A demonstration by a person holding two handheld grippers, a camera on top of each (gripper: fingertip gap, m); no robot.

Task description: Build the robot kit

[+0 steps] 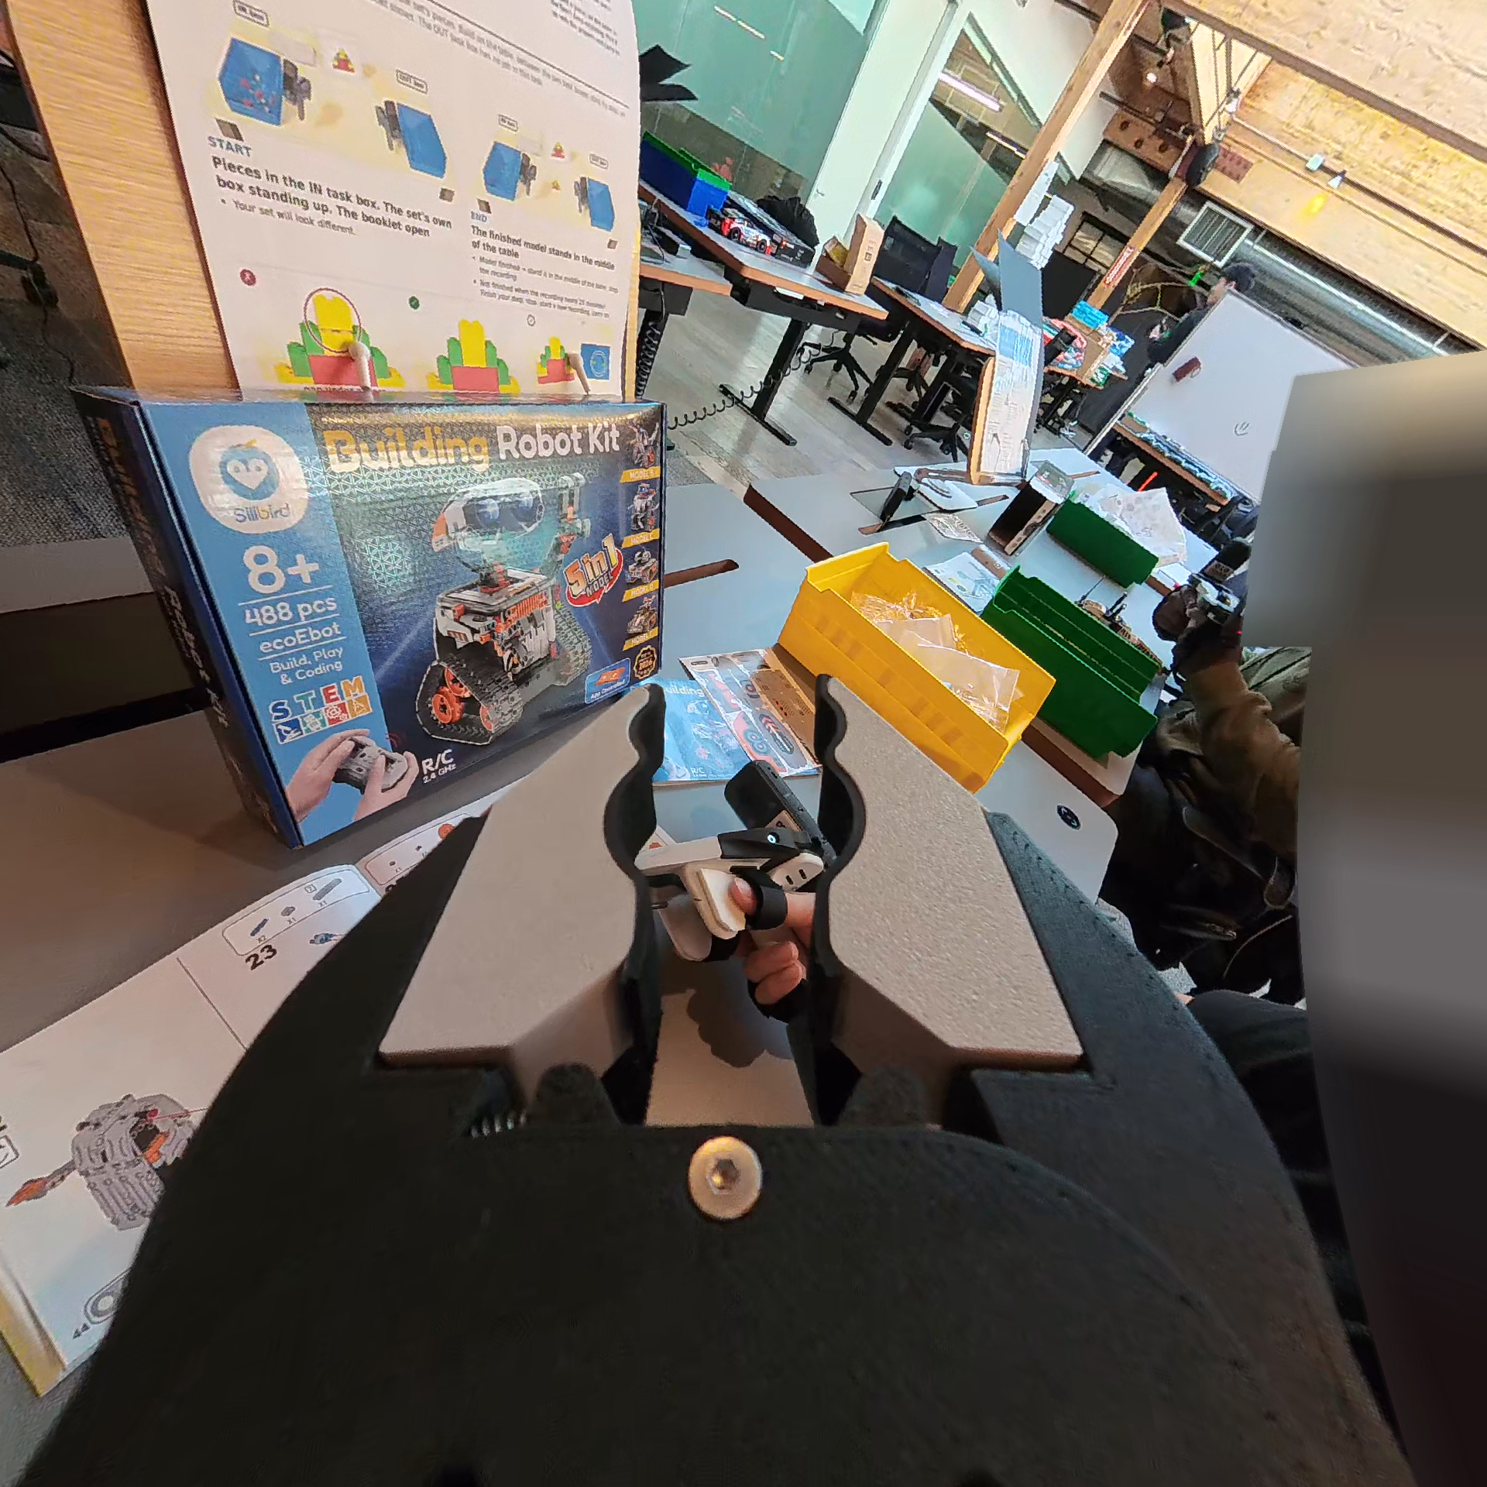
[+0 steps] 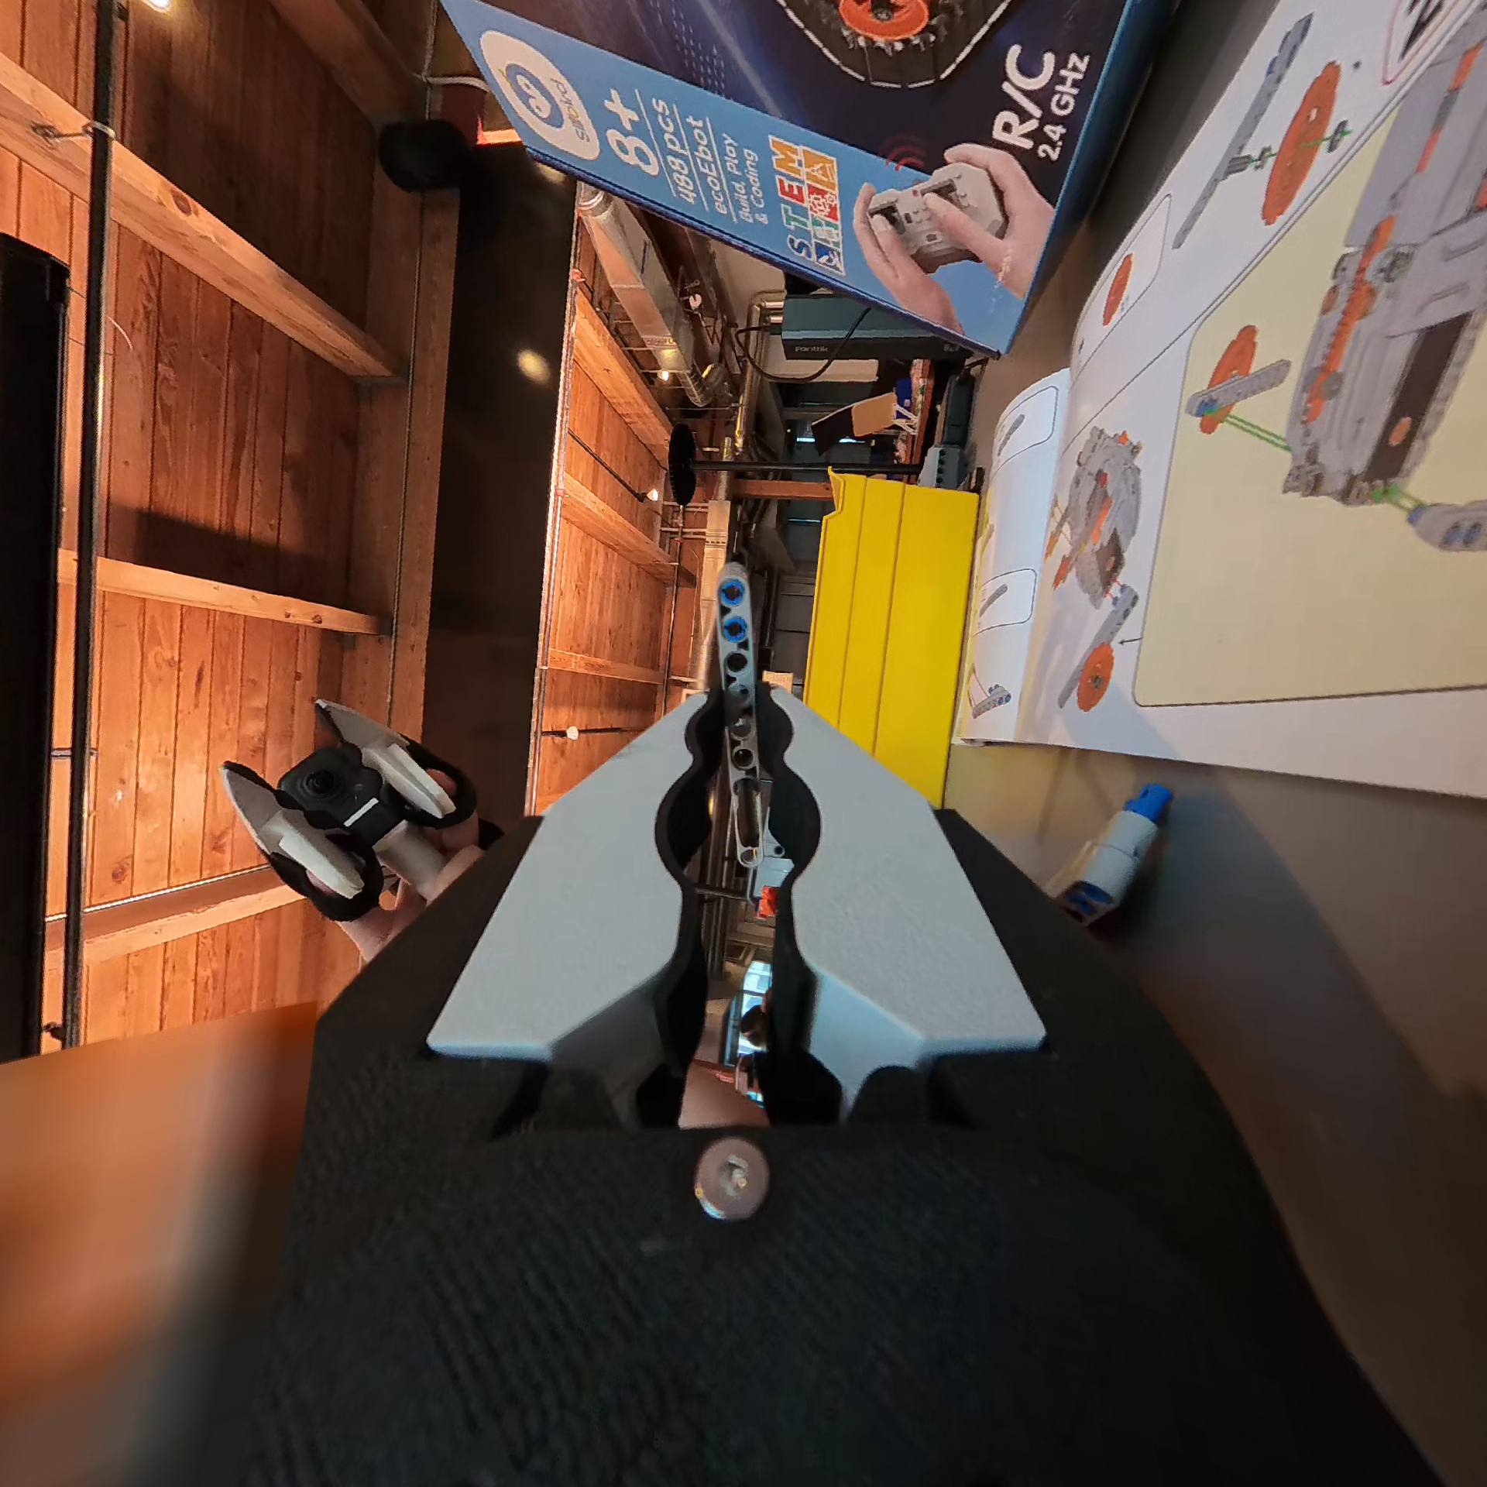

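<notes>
My right gripper (image 2: pixel 736 706) is shut on a thin grey beam with holes (image 2: pixel 734 644), which has two blue pins at its far end and sticks out past the fingertips. The view is rolled sideways, with the table at the right. My left gripper (image 1: pixel 736 716) is open and empty above the grey table. The right gripper, held by a hand, shows between its fingers (image 1: pixel 740 869). The left gripper also shows in the right wrist view (image 2: pixel 354 813), raised and apart from the beam. A small grey piece with a blue pin (image 2: pixel 1118 853) lies on the table.
A blue robot-kit box (image 1: pixel 402 603) stands upright at the back, also in the right wrist view (image 2: pixel 805 161). An open instruction booklet (image 1: pixel 161 1046) (image 2: pixel 1287 402) lies in front of it. A yellow bin (image 1: pixel 909 668) (image 2: pixel 893 603) and green bins (image 1: pixel 1078 644) stand right. A poster (image 1: pixel 402 201) leans behind. There is about 25 centimetres between the tips of the two grippers.
</notes>
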